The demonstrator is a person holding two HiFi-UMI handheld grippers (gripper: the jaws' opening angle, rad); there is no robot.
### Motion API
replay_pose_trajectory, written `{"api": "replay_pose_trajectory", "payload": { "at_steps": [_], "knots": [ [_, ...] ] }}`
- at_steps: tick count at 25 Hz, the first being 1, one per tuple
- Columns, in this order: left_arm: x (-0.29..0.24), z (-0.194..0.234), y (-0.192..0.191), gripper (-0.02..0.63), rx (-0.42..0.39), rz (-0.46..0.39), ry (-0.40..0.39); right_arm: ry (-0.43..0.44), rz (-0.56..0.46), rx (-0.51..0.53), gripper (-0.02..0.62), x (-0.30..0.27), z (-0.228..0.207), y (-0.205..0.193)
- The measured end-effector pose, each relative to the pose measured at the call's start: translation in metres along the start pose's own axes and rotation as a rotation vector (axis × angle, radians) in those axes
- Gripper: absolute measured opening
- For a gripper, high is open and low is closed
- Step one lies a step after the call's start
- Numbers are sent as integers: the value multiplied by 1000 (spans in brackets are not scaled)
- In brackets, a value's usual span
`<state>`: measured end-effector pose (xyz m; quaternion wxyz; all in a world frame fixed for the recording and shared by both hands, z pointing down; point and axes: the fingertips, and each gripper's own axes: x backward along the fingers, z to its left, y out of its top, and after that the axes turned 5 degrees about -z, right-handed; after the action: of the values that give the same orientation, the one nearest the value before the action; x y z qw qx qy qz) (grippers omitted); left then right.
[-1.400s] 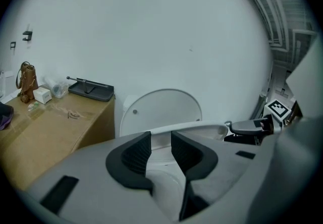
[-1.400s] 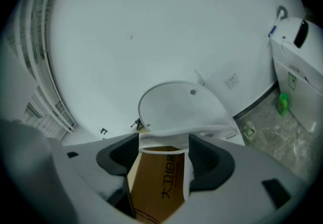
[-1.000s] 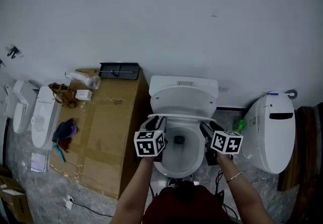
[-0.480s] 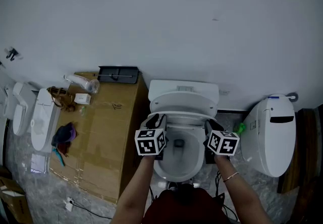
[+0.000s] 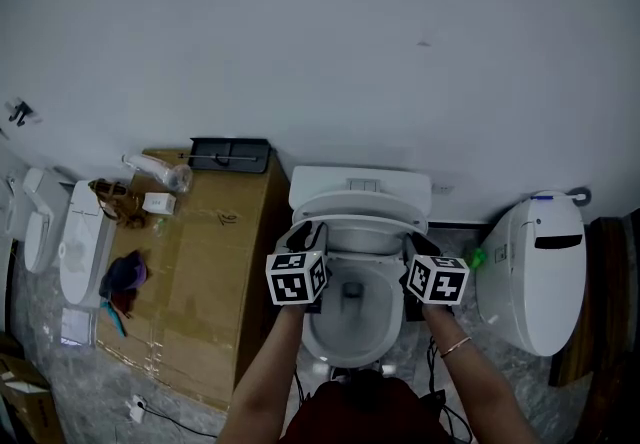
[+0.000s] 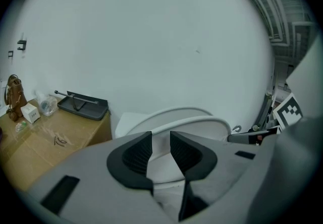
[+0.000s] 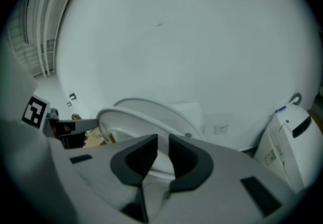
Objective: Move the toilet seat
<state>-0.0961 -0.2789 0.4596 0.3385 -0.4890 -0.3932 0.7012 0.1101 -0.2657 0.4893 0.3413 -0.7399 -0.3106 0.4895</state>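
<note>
The white toilet (image 5: 350, 322) stands below me with its lid (image 5: 360, 200) up against the tank. The toilet seat (image 5: 356, 221) is a white ring tilted up off the bowl, in front of the lid. My left gripper (image 5: 308, 234) is shut on the ring's left side. My right gripper (image 5: 418, 242) is shut on its right side. In the left gripper view the seat (image 6: 194, 121) runs in between the dark pads of the left gripper (image 6: 160, 148). In the right gripper view the seat (image 7: 118, 117) curves down into the narrow gap of the right gripper (image 7: 162, 153).
A brown cardboard box (image 5: 195, 267) stands against the toilet's left side, with a black tray (image 5: 230, 153) and small items on it. A second white toilet (image 5: 530, 272) stands close on the right. White toilet parts (image 5: 75, 242) lie far left. A wall rises right behind the tank.
My right gripper has moved in to the seat's right side and closed on it. The seat ring has tipped up a little further from the bowl. The left gripper keeps its grip.
</note>
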Motion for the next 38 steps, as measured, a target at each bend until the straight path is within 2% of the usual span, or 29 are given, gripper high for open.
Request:
{"api": "replay_pose_trajectory", "payload": {
  "at_steps": [22,32,38],
  "knots": [
    [-38,8,16,130,-8,-2,7,24,34,60,78,-41,-1,18],
    [-36,8,16,130,-13,-14,15,39,29,41,78,-38,1,21],
    [-15,3,15,120,-15,-30,1,67,-4,44,78,-22,11,25]
  ]
}}
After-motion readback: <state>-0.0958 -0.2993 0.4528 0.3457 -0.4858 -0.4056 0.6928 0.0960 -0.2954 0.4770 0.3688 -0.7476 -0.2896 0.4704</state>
